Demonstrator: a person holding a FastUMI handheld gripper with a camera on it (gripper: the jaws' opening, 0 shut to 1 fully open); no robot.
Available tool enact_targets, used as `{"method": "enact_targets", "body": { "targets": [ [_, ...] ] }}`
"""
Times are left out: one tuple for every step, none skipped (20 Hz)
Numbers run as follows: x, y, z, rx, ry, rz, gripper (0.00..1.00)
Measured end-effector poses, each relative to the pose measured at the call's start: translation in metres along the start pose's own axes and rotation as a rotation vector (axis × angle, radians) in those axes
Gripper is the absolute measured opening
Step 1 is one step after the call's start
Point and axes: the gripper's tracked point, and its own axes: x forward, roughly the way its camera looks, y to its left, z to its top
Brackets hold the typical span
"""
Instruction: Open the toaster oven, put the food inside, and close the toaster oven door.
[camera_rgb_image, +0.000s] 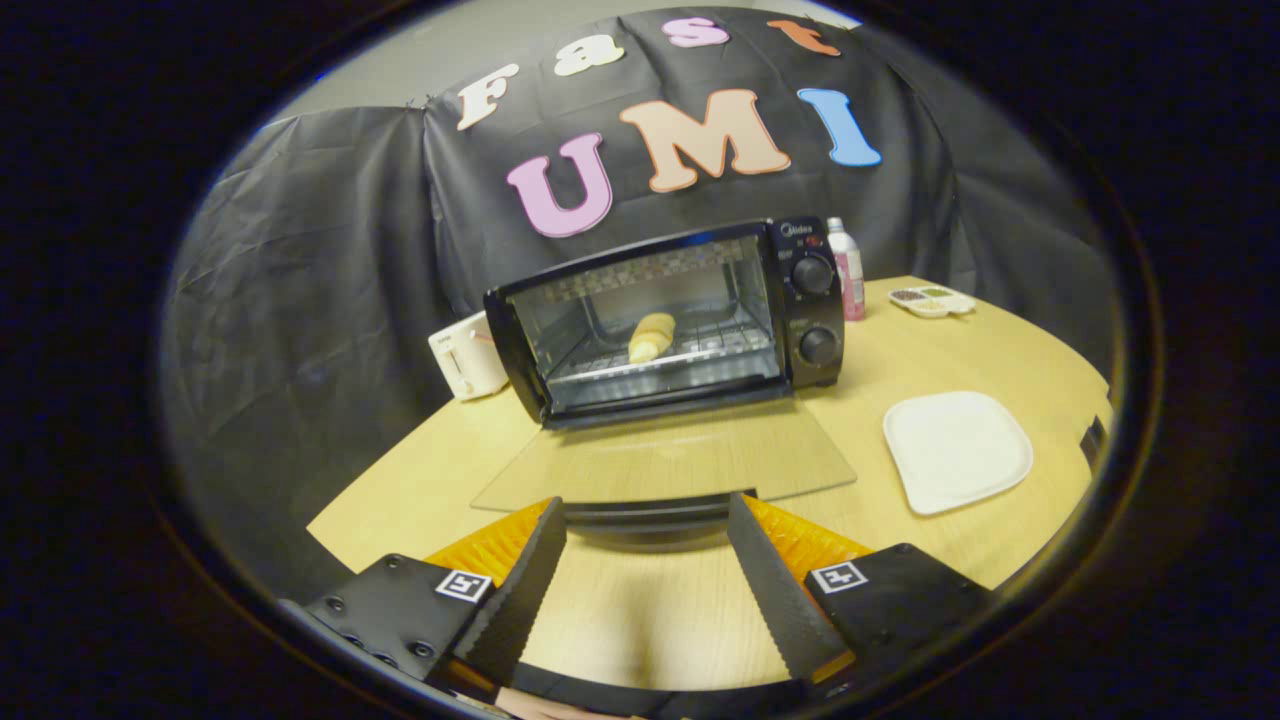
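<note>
On the pale wooden round table (1010, 350), seen through the gripper view, the black toaster oven with two round knobs (668, 320) stands with its glass drop-down door (665, 460) lying flat toward the camera, fully open. The food, a small golden crescent-shaped bread roll (650, 336), already rests on the wire rack inside, so by my reading the step in hand is closing the door. The gripper (646, 520) has its two fingers spread apart and holds nothing; the door's dark bar handle (648, 512) lies between the fingertips, at or just beyond them.

To do this well, I would take the handle near its middle, or slip the fingers under the door's front edge, and lift along the arc of the bottom hinge, not push straight in, since a straight push would likely slide the oven backward. Ease off as the door meets the frame.

For room, the white square plate (958, 450) sits to the right of the door, close to its corner but apart from it. A white boxy appliance (468, 357) stands just beside the oven's left side, and a pink bottle (848, 270) and a small divided dish (932, 300) lie behind on the right. The upward swing looks unobstructed.
</note>
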Motion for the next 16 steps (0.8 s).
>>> {"method": "enact_targets", "body": {
  "targets": [
    [0.002,-0.002,-0.008,0.000,0.020,-0.010,0.99],
    [0.005,-0.005,-0.015,-0.001,0.040,-0.019,1.00],
    [0.009,-0.007,-0.021,0.001,0.052,-0.029,1.00],
    [0.013,-0.011,-0.024,0.001,0.059,-0.044,1.00],
    [0.017,-0.013,-0.028,0.004,0.066,-0.053,1.00],
    [0.022,-0.014,-0.030,0.010,0.067,-0.058,1.00],
    [0.025,-0.015,-0.034,0.012,0.074,-0.064,1.00],
    [0.027,-0.016,-0.031,0.007,0.062,-0.072,0.99],
    [0.029,-0.015,-0.032,0.009,0.065,-0.067,0.99],
    [0.028,-0.014,-0.031,0.009,0.063,-0.062,0.99],
    [0.028,-0.014,-0.030,0.010,0.060,-0.064,0.99],
    [0.027,-0.013,-0.027,0.011,0.056,-0.066,0.99],
    [0.027,-0.013,-0.027,0.012,0.057,-0.064,0.99],
    [0.028,-0.012,-0.026,0.010,0.059,-0.064,0.99],
    [0.026,-0.012,-0.025,0.010,0.057,-0.062,0.99],
    [0.026,-0.011,-0.023,0.012,0.052,-0.061,0.99]
  ]
}}
